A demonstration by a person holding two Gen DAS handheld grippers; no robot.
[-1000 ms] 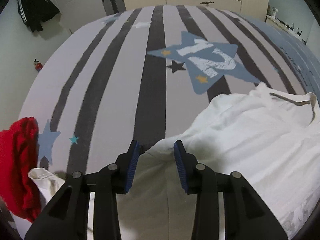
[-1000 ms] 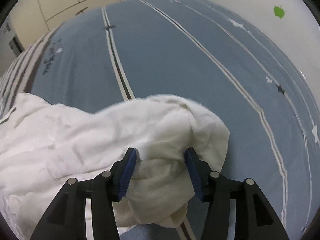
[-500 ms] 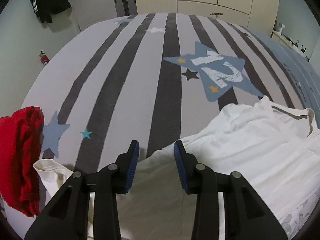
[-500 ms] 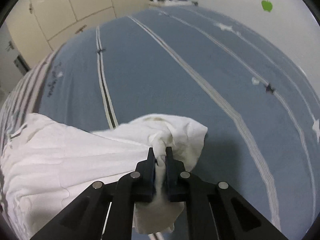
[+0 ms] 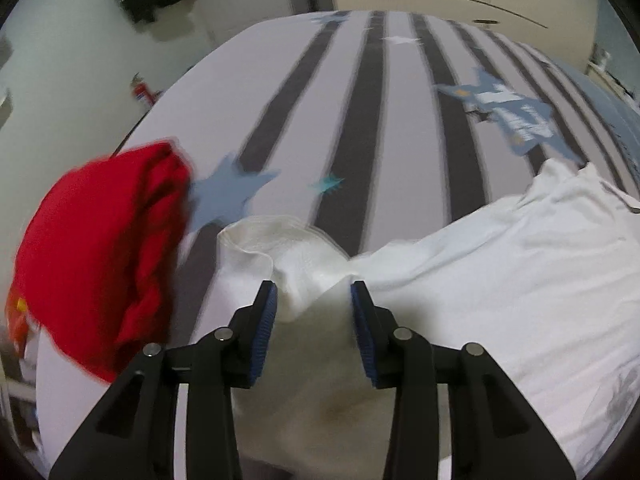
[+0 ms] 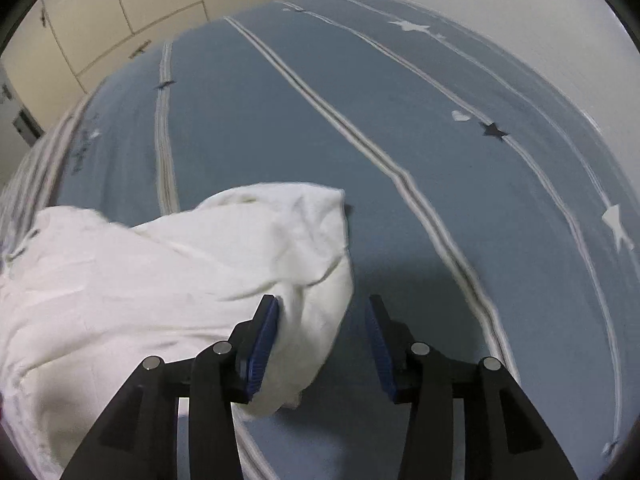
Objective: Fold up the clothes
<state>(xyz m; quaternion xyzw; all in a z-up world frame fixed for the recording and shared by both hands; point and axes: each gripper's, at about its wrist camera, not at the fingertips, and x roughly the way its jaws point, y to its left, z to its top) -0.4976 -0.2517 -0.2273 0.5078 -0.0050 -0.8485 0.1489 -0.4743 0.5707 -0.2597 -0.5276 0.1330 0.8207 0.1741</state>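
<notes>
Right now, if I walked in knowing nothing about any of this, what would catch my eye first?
Probably the crumpled white garment spread over the bed, with its sleeve bunched between the open jaws of the left gripper. Next, the bright red garment heaped at the bed's left edge stands out against the grey-striped bedspread. In the right wrist view, the right gripper also stands open over the white cloth's other end.
</notes>
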